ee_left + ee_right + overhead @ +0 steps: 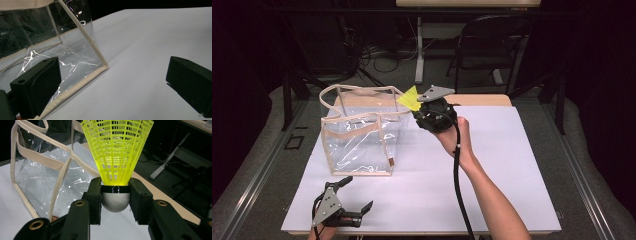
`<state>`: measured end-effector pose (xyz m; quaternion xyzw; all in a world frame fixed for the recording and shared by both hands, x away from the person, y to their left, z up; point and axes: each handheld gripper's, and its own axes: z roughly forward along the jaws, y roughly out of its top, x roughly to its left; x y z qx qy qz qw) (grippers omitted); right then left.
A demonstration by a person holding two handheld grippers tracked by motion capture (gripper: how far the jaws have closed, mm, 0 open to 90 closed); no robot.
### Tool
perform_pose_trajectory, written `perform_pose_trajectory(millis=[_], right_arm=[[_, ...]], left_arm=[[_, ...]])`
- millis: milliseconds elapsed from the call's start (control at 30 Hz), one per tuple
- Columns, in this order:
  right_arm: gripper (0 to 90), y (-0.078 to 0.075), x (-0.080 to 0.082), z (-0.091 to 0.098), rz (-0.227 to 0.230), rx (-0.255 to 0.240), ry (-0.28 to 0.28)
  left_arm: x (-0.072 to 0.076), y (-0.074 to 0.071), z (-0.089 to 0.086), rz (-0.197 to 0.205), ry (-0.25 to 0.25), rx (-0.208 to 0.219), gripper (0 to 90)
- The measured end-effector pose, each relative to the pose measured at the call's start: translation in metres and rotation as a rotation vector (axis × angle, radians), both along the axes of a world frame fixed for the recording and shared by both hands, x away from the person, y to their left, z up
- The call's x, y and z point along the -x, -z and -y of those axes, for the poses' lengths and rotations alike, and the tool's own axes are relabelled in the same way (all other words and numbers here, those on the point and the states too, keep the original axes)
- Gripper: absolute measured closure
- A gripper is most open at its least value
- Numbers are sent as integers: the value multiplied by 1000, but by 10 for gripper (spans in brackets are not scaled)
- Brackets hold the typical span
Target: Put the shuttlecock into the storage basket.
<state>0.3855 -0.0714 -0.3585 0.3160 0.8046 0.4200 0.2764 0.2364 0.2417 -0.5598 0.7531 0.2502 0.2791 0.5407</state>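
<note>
Right tool is clamping the white rounded cork of a yellow plastic mesh shuttlecock, so we are holding it skirt-up just beside the clear plastic beige-trimmed bag, presumably for dropping in. Left tool is resting unclenched, empty, on the white table.

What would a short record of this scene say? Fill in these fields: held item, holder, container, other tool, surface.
held item: yellow shuttlecock, gripped at its white cork
holder: right tool, shut on it, raised beside the bag's top edge
container: clear bag, beige trim, upright, open at the top
other tool: left tool, open, holds nothing, near the bag's front corner
surface: white table
</note>
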Motion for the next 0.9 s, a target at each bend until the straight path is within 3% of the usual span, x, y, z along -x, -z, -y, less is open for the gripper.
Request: perform_pose_trajectory(millis=[900], right_arm=[[644, -10, -12, -17, 29, -9, -10]], left_arm=[[0, 0, 0, -2, 2, 0, 0]])
